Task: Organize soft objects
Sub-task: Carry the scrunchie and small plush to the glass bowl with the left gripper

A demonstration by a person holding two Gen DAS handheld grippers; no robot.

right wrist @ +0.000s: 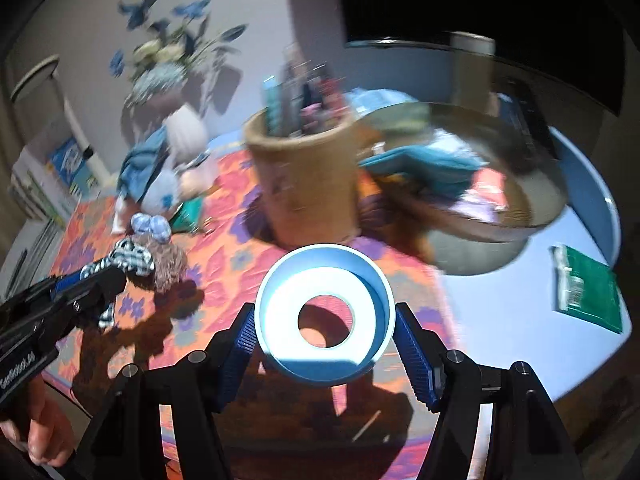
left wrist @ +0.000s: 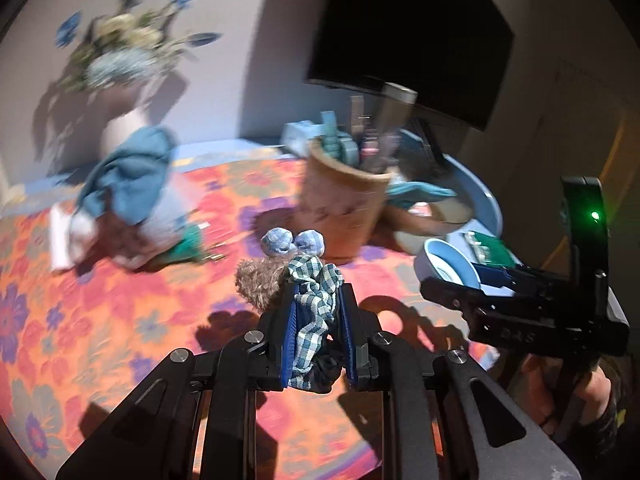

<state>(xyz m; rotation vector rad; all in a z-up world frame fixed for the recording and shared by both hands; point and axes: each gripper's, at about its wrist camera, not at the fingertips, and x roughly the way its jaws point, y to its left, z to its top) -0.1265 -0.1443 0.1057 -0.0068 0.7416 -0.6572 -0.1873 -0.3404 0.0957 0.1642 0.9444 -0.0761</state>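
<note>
1. The left gripper (left wrist: 318,316) is clamped nearly shut on a bunch of soft hair accessories. A blue-and-white checked scrunchie (left wrist: 314,304) is pinched between its blue pads, and a dark scrunchie (left wrist: 326,372) bulges out below them.
2. A fuzzy brown pom-pom (left wrist: 256,282) and two pale blue fabric balls (left wrist: 290,242) sit at the tip of that bunch. In the right wrist view the whole cluster appears to hang clear above the floral tablecloth (left wrist: 100,320), with its shadow falling below it.
3. The right gripper (right wrist: 325,346) stands about half open, its pads pressed on either side of a light blue ring-shaped holder (right wrist: 280,316). The holder faces the camera, and the tablecloth shows through its centre hole.
4. Judged from this, the step in hand is a carry: both items are off the table and held side by side, near each other but not touching.
5. Likely destinations are behind them: a cork-coloured pot (right wrist: 304,184) full of upright items and a shallow round tray (right wrist: 500,216) holding folded cloths. A teal cloth heap (left wrist: 128,176) lies by the vase (right wrist: 186,130).
6. The next move probably calls for bringing the scrunchie bundle to the ring and threading or dropping it in while the right hand holds the ring steady. The loose pom-pom could snag on the rim.
</note>
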